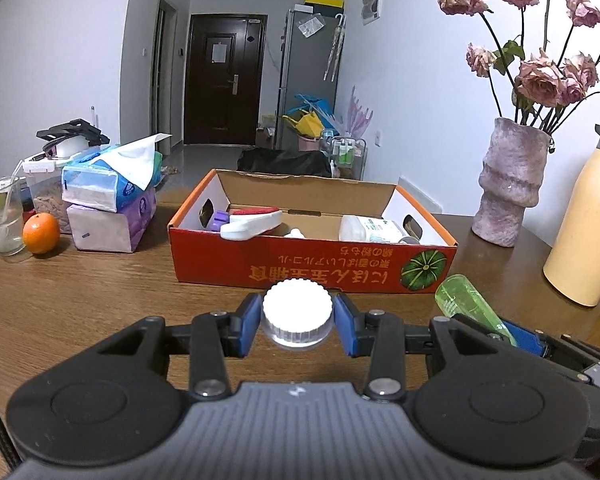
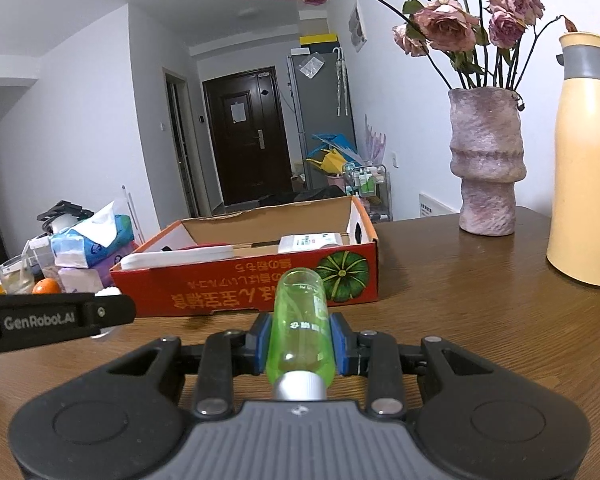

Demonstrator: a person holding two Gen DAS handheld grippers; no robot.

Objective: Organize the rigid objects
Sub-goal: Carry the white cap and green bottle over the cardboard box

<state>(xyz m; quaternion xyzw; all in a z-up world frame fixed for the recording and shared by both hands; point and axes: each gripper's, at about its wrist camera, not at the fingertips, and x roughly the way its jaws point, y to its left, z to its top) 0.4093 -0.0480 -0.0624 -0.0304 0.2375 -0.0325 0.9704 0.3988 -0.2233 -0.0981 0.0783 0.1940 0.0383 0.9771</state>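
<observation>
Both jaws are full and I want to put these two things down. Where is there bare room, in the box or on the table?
In the red cardboard box, bare floor shows mid-box between the white-and-red item and the white labelled bottle. On the table, the strip in front of the box is bare, as is the stretch between box and vase. The left end by the tissue packs and orange is crowded.

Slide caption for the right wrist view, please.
Right tongs grip a green bottle before the red carton.
</observation>
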